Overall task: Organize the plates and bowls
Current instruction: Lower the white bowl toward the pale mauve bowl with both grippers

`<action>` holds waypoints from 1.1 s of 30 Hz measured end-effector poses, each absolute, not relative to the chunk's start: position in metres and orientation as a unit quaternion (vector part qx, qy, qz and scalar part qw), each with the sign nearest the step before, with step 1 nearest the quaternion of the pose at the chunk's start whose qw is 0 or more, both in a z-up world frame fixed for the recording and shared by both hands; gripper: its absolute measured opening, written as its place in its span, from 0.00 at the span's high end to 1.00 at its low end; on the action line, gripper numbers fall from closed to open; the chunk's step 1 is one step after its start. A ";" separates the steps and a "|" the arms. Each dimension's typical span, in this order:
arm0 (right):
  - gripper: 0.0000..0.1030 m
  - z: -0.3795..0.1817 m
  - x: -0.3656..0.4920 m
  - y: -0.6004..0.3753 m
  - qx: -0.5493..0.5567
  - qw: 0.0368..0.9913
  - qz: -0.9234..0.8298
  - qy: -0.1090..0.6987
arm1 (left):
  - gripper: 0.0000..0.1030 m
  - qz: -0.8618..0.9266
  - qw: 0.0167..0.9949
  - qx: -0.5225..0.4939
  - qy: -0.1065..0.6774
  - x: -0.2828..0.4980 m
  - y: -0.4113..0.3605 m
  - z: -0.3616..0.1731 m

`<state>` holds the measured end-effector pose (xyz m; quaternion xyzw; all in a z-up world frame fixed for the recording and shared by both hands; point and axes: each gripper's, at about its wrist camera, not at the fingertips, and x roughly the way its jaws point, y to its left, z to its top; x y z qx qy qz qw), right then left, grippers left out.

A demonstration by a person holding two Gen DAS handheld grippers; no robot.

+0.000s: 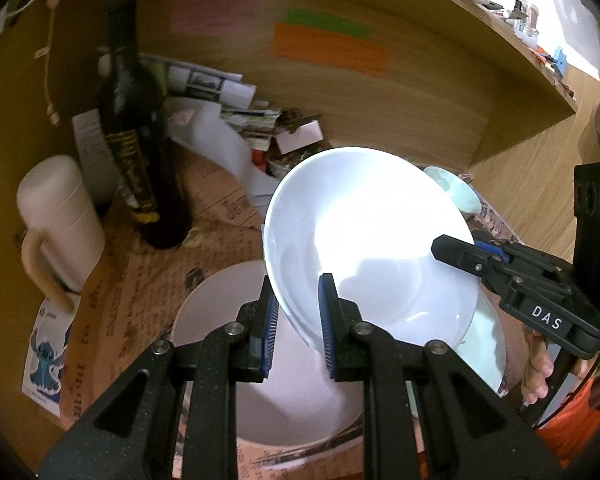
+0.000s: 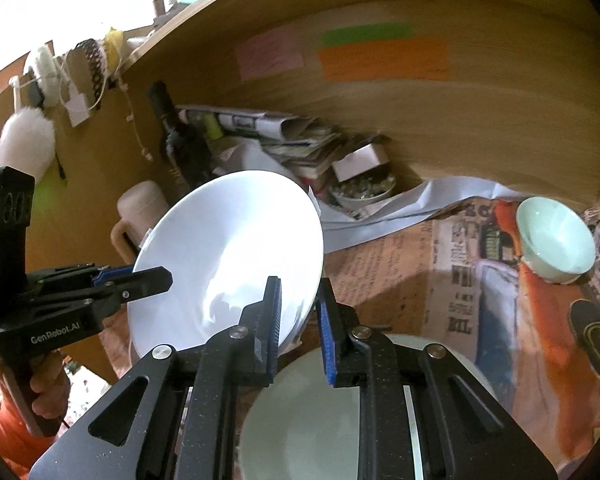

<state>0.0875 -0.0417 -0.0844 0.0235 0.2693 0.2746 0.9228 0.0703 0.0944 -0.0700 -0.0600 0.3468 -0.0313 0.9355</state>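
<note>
In the left wrist view, the left claw (image 1: 298,322) is clamped on the near rim of a white plate (image 1: 364,240), one blue-padded finger in front of the rim and one behind it. The plate is held tilted, clear of the worktop (image 1: 148,280), which is covered in newspaper. Under the claw sits a pale pink bowl (image 1: 220,304). A light green plate (image 1: 488,344) lies beneath the white plate's right edge, and a small mint bowl (image 1: 460,192) stands farther back to the right. The right claw (image 1: 454,248) reaches in from the right with its fingers pinched on the white plate's far rim. A dark bottle (image 1: 136,128) and a white lidded mug (image 1: 58,220) stand at the left, in front of a pile of papers (image 1: 228,108).

In the right wrist view, the right claw (image 2: 298,314) grips the white plate (image 2: 228,256) at its lower right rim, a finger on each face. The left claw (image 2: 148,278) holds the opposite rim from the left. The plate tilts above the worktop (image 2: 380,272). The light green plate (image 2: 300,412) lies directly below the right claw. The small mint bowl (image 2: 554,238) stands well apart at the right on the newspaper. The dark bottle (image 2: 176,140) and white lidded mug (image 2: 140,204) show behind the plate, beside the papers (image 2: 284,136).
</note>
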 end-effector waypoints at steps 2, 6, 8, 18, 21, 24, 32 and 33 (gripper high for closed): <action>0.83 -0.088 0.086 -0.035 0.020 0.920 0.281 0.274 | 0.81 -0.027 0.935 -0.063 0.349 0.066 0.099 -0.073; 0.83 -0.096 0.084 -0.023 0.016 0.913 0.291 0.286 | 0.81 -0.014 0.932 -0.069 0.355 0.056 0.111 -0.080; 0.83 -0.101 0.085 -0.016 0.014 0.909 0.297 0.293 | 0.81 -0.008 0.931 -0.075 0.358 0.053 0.116 -0.084; 0.83 -0.122 0.088 0.010 0.007 0.892 0.316 0.324 | 0.81 0.016 0.923 -0.089 0.375 0.043 0.137 -0.103; 0.83 -0.127 0.090 0.012 0.005 0.888 0.318 0.331 | 0.81 0.016 0.920 -0.089 0.381 0.043 0.139 -0.107; 0.83 -0.130 0.091 0.014 0.000 0.886 0.319 0.337 | 0.81 0.020 0.919 -0.079 0.387 0.044 0.139 -0.111; 0.83 -0.138 0.095 0.018 -0.010 0.883 0.317 0.345 | 0.81 0.028 0.919 -0.060 0.388 0.046 0.134 -0.116; 0.83 -0.138 0.095 0.018 -0.011 0.883 0.318 0.345 | 0.81 0.027 0.919 -0.059 0.389 0.047 0.134 -0.116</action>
